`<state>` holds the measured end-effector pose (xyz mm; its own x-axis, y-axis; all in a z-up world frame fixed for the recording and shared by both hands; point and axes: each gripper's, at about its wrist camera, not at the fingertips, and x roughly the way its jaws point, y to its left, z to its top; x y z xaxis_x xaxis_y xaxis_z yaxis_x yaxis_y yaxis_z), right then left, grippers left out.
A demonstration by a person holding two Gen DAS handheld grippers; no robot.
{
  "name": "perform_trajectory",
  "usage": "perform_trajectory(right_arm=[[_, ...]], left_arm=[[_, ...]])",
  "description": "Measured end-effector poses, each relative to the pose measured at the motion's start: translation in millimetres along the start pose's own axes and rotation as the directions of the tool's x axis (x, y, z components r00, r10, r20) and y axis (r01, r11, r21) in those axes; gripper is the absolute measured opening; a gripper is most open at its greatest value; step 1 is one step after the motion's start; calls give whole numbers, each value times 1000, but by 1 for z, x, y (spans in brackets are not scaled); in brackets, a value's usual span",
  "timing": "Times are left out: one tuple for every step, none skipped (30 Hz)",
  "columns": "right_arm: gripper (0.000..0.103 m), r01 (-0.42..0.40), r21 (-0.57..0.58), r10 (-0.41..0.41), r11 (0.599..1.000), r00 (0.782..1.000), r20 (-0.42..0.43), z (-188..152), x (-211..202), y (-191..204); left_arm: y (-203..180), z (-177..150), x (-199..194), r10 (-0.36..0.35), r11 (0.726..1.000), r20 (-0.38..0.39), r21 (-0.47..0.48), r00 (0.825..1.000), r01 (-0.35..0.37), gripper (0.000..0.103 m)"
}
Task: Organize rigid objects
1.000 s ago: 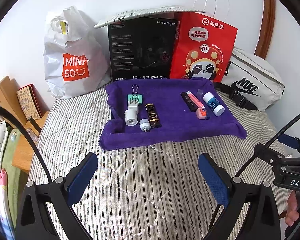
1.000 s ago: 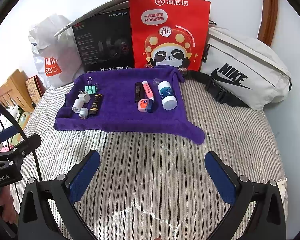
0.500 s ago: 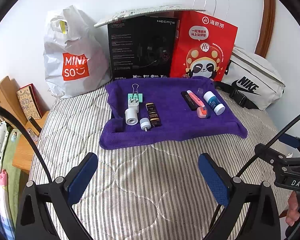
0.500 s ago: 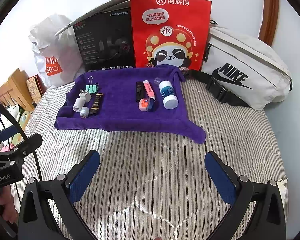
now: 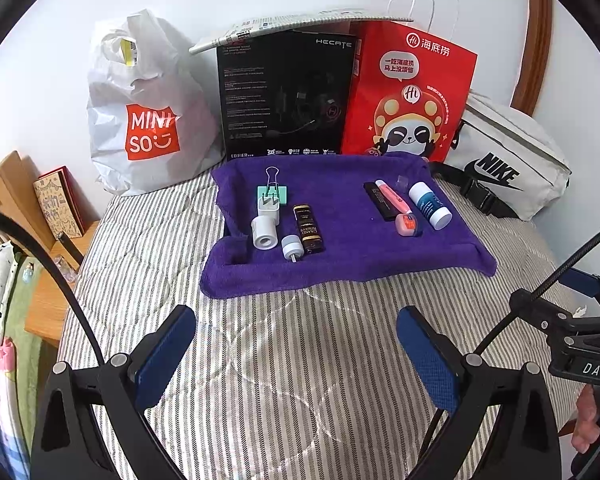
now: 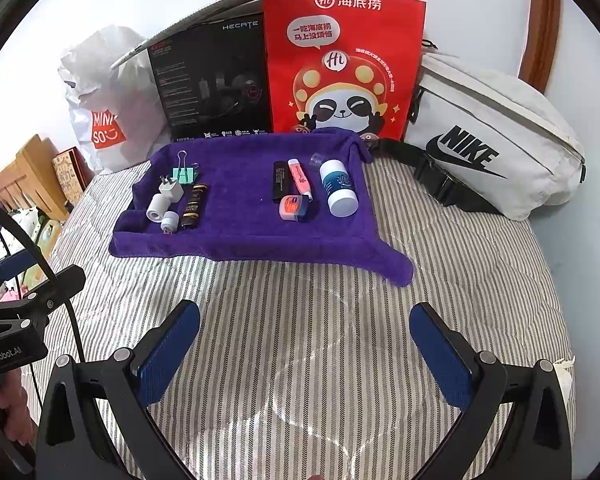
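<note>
Fingers of the left gripper stand wide apart with nothing between them, blue pads facing each other above the striped bedcover. Left wrist view: purple towel lies ahead on the bed, well apart from the fingers. On its left part sit a binder clip, a white plug, a white cylinder, a small grey cap and a dark tube, close together. On its right part: a black bar, a pink marker, a round tin and a white bottle, side by side. Behind the towel stand a white bag, a black box, a red bag and a Nike pouch. Right wrist view: right gripper likewise spread open and empty over the bedcover; towel ahead, the same two clusters on it, bottle lying nearest the towel's right edge. A hand shows at lower left on the other tool's handle.
</note>
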<state>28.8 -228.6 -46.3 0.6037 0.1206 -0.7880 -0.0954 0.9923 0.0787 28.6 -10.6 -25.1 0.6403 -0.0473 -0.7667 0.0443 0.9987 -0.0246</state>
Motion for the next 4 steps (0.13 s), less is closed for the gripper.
perform_trajectory(right_arm=[[103,0,-2,0,1000,1000,0,0,0,0],[103,-1,-3,1,1000,1000,-1,0,1,1],[103,-2,-5,2,1000,1000,-2,0,1,1],[103,-3,-6,3,1000,1000,-4,-1,2,1]], left_arm=[[0,0,0,1,1000,1,-1,1000,-1,102],[0,0,0,2,1000,1,0,1000,-2,102],[0,0,0,1,1000,4,0,1000,-1,102],[0,0,0,1,1000,6,1,1000,-1,101]])
